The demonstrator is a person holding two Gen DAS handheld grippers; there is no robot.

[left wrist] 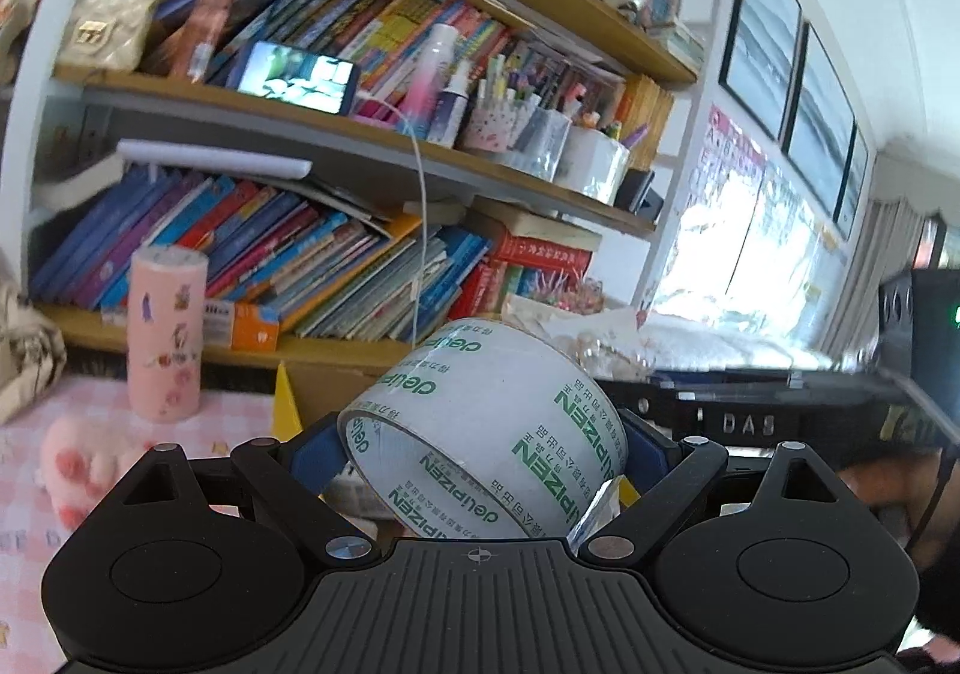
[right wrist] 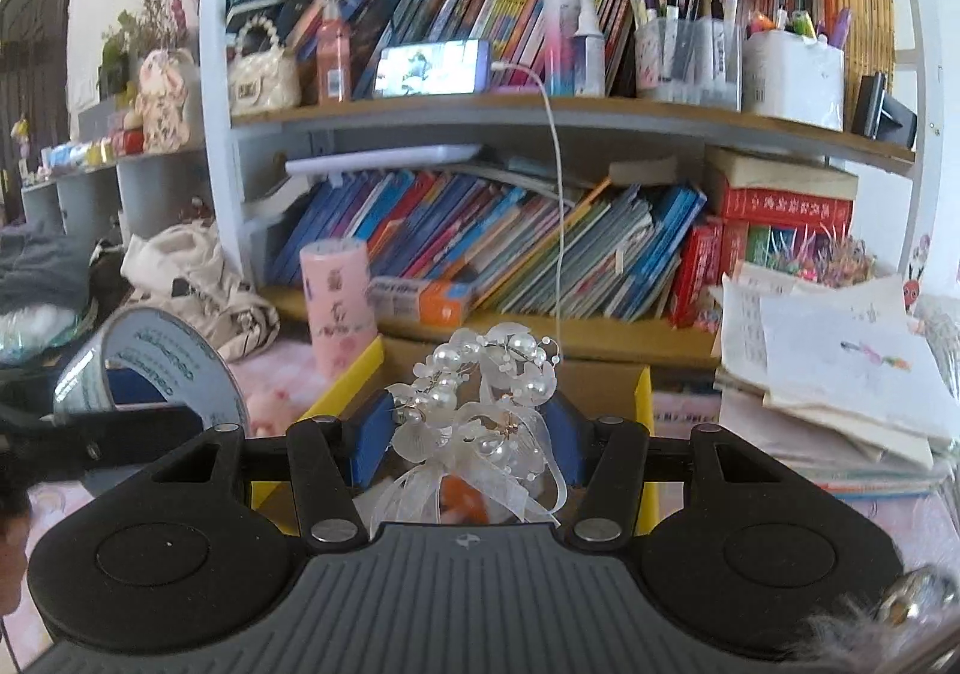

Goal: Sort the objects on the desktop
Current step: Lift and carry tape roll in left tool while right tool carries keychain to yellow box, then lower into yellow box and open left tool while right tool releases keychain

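Your right gripper [right wrist: 471,434] clamps the pearl hair ornament [right wrist: 480,404] over the yellow-edged box [right wrist: 642,392], opening toward 6 o'clock, while your left gripper [left wrist: 480,452] holds the tape roll [left wrist: 486,428] at 9 o'clock.

Green "deli" and "DELIPIZEN" printed repeatedly around tape roll [left wrist: 486,422]. Raised letters "DAS" on black bar [left wrist: 750,425] behind. Book spines blurred, unreadable.
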